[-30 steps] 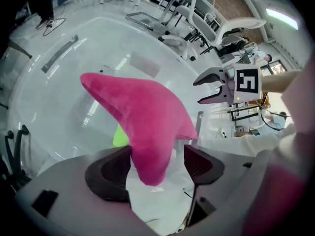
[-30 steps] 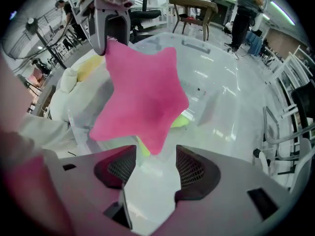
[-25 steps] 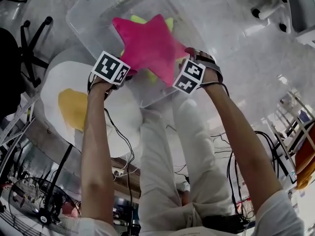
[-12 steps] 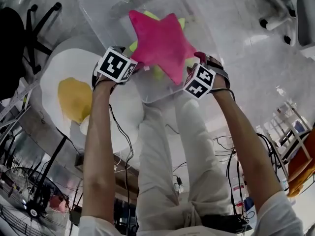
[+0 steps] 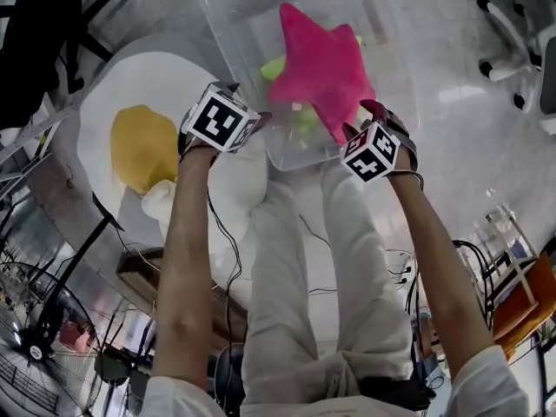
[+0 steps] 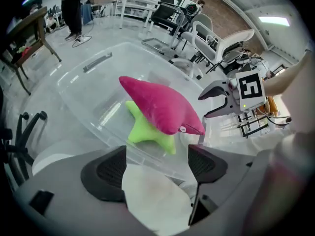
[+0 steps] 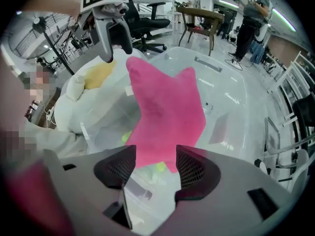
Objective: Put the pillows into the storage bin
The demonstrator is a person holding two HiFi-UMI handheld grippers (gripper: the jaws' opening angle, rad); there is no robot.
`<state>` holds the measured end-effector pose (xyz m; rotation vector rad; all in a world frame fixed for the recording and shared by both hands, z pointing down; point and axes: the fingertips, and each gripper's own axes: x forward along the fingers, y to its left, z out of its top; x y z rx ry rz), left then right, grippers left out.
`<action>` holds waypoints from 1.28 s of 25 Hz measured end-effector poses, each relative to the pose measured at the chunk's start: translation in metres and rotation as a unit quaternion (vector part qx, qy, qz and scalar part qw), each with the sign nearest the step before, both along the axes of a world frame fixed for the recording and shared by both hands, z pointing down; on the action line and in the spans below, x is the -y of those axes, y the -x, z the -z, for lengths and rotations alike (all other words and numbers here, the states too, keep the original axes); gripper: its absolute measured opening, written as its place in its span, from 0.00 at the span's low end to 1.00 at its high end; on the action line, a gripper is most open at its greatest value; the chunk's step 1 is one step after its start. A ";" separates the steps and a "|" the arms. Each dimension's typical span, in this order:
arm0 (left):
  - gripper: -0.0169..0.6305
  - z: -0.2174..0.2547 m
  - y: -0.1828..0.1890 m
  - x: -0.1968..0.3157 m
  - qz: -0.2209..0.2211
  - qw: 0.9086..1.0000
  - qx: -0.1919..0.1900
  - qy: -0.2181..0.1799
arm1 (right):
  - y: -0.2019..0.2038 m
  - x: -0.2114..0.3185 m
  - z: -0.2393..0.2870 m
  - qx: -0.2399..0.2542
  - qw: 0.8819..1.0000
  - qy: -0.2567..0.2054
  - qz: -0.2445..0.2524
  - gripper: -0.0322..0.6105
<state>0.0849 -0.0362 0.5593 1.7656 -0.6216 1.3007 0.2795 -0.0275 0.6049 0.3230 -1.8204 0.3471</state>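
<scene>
A pink star pillow (image 5: 326, 68) lies in the clear storage bin (image 5: 239, 68), on top of a green star pillow (image 5: 300, 120). No gripper touches either pillow. My left gripper (image 5: 257, 123) hovers open at the bin's near rim, and white fabric shows between its jaws (image 6: 156, 168). My right gripper (image 5: 363, 118) is open too, just short of the pink star's near tip (image 7: 167, 117). In the left gripper view the right gripper (image 6: 209, 102) has nothing between its jaws. A fried-egg pillow (image 5: 130, 85) lies on the floor to the left of the bin.
A black office chair (image 5: 35, 42) stands at the far left and a white chair base (image 5: 521, 50) at the right. A floor fan (image 5: 35, 346) and cables lie behind me. A person (image 7: 251, 18) stands beyond the bin beside a wooden table (image 7: 197, 14).
The pink star was between the two grippers and now lies free in the bin. Both grippers have drawn back from it toward the near rim and risen a little.
</scene>
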 end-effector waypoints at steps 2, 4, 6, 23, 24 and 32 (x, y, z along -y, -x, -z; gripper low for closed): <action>0.65 0.005 0.015 -0.006 0.017 1.000 0.001 -0.009 | 0.016 -0.005 0.010 0.009 1.000 -0.002 0.004 0.47; 0.64 0.012 0.032 -0.013 0.039 0.999 0.002 -0.023 | 0.033 -0.013 0.019 0.014 1.000 -0.003 0.012 0.47; 0.64 0.018 0.051 -0.025 0.063 0.997 0.001 -0.032 | 0.053 -0.026 0.026 0.020 1.000 -0.001 0.024 0.46; 0.66 0.020 0.253 -0.200 0.265 0.963 0.019 -0.031 | 0.261 -0.130 0.047 0.064 0.983 0.002 0.174 0.49; 0.66 0.017 0.261 -0.213 0.273 0.961 0.018 -0.028 | 0.273 -0.138 0.047 0.065 0.981 0.006 0.181 0.49; 0.66 -0.001 0.327 -0.314 0.366 0.931 0.018 -0.009 | 0.363 -0.207 0.035 0.061 0.964 0.045 0.256 0.49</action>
